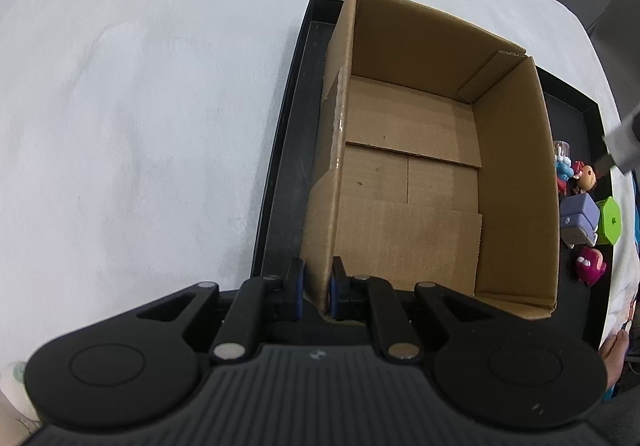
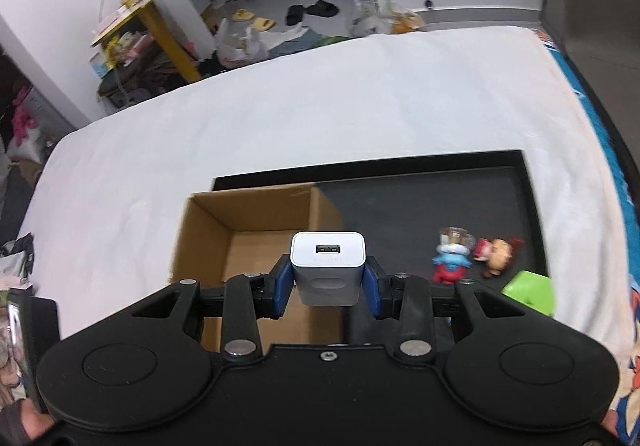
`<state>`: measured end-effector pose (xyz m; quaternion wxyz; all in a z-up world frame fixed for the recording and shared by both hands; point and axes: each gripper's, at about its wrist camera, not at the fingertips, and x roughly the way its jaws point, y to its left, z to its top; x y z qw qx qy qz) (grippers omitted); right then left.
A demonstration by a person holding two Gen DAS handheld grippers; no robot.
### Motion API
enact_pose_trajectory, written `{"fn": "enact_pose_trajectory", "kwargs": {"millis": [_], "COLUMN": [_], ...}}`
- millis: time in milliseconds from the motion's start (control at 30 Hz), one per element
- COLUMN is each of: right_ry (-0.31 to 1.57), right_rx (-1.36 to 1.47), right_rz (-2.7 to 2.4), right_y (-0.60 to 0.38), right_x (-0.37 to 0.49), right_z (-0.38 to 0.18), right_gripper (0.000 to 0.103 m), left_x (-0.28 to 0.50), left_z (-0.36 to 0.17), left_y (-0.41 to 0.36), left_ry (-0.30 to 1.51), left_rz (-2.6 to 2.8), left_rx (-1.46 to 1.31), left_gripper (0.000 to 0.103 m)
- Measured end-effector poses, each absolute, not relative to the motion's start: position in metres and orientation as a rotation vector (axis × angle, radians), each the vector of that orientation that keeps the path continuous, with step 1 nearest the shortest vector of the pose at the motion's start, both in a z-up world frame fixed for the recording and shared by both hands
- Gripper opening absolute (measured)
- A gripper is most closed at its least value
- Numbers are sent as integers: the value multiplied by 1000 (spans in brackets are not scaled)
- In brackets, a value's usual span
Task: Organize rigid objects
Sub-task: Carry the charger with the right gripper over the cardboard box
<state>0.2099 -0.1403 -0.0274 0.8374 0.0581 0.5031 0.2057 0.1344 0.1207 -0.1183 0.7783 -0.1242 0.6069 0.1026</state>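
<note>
One white charger, a small block with rounded corners and a USB socket in its end face, sits clamped between the blue pads of the right tongs, held above the near edge of the cardboard box. The left tongs are closed on the box's near wall, one pad inside and one outside. The box is open-topped and brown, its flaps folded flat across the bottom, with nothing inside. It stands on the left part of a shallow black tray, which lies on a white cloth over the table.

Several toys lie on the tray to the right of the box: a blue and red figure, a brown-headed doll just beside it, a bright green block, a lilac cube and a pink figure. The box's right wall stands between them and its inside.
</note>
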Motion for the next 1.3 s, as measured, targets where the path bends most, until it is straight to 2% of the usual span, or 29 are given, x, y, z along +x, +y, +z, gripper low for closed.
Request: {"fn": "enact_pose_trajectory", "kwargs": {"millis": [533, 1200, 1300], "right_ry": [1137, 1200, 1198], "right_rx": [103, 21, 32], "right_rz": [557, 598, 606], "right_y": [-69, -26, -23], "right_x": [215, 230, 233], "right_z": [-49, -90, -94], "right_gripper": [36, 36, 39], "left_x": [136, 138, 138], "left_z": [-116, -117, -118], "left_y": [125, 126, 126], "left_ry": [1314, 1322, 1326], "left_rz": [204, 217, 223], "left_rx": [-289, -307, -308], "left_gripper": [12, 12, 12]}}
